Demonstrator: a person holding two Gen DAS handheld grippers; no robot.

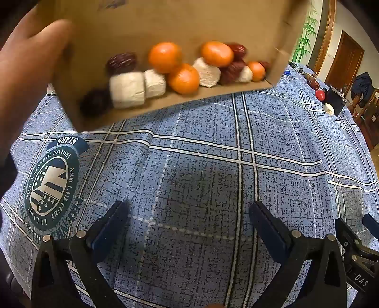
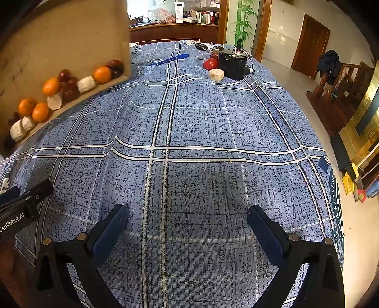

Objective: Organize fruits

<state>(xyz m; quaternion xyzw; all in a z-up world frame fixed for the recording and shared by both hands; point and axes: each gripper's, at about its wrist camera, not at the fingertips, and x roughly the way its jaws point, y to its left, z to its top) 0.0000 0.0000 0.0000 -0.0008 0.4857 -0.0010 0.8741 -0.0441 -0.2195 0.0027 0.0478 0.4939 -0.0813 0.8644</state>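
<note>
A tilted cardboard box [image 1: 165, 21] hangs above the blue plaid cloth, held at its left side by a bare hand [image 1: 26, 78]. Its contents lie piled along the low edge: oranges [image 1: 164, 56], dark red jujubes [image 1: 122, 62] and white chunks [image 1: 127, 89]. The same box [image 2: 59, 40] shows at the left of the right wrist view, with oranges [image 2: 102, 74] along its lower edge. My left gripper [image 1: 188, 213] stands open over bare cloth, well below the box. My right gripper [image 2: 187, 216] is open too, with nothing between its fingers.
The table [image 2: 194, 128] is draped in wrinkled blue plaid cloth. At its far end stand a black container [image 2: 233, 62], a red fruit [image 2: 210, 64], a white chunk [image 2: 216, 74] and a blue pen [image 2: 169, 59]. The floor drops off at the right.
</note>
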